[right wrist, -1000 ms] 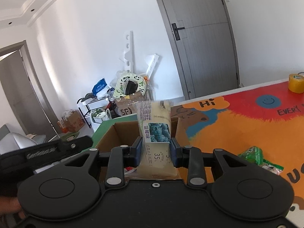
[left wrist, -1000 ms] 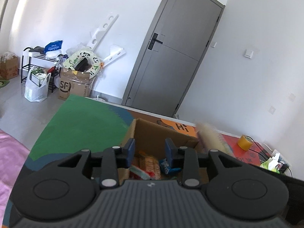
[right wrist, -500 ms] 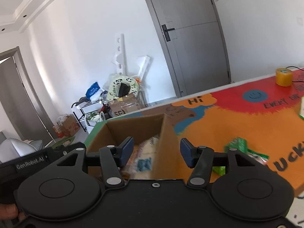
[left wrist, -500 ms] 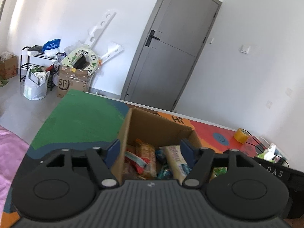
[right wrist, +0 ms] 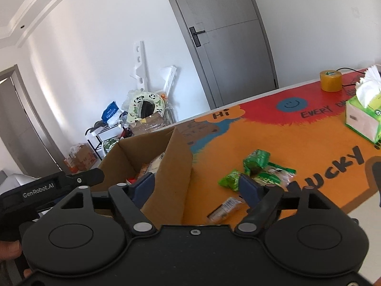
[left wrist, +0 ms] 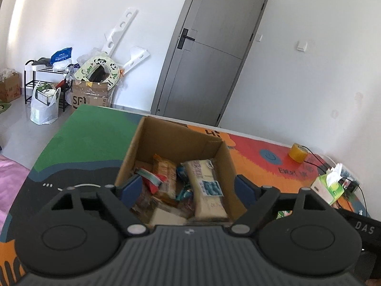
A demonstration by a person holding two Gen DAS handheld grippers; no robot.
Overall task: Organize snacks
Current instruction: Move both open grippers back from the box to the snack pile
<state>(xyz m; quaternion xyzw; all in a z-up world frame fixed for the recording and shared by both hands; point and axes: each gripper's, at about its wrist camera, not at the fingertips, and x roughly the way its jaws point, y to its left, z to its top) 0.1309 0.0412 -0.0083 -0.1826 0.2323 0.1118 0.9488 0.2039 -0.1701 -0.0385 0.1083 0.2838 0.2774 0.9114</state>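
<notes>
Colourful table mat (right wrist: 273,143) (orange, red, green) before a grey door (left wrist: 209,57).

An open brown cardboard box (left wrist: 152,143) stands on the colourful printed table mat (right wrist: 309,143), snack packets (left wrist: 207,186) lying inside. Right of it lie green snack packets (right wrist: 257,164); farther right a green tissue box (right wrist: 362,119), a yellow tape roll (right wrist: 330,81) behind.

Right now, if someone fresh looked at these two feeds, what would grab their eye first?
The open cardboard box mid-table, packed with snacks, a pale blueberry-print packet lying on top. Then the green snack packs loose on the bright orange mat right of the box. Both the left gripper and right gripper are open, holding nothing.
</notes>
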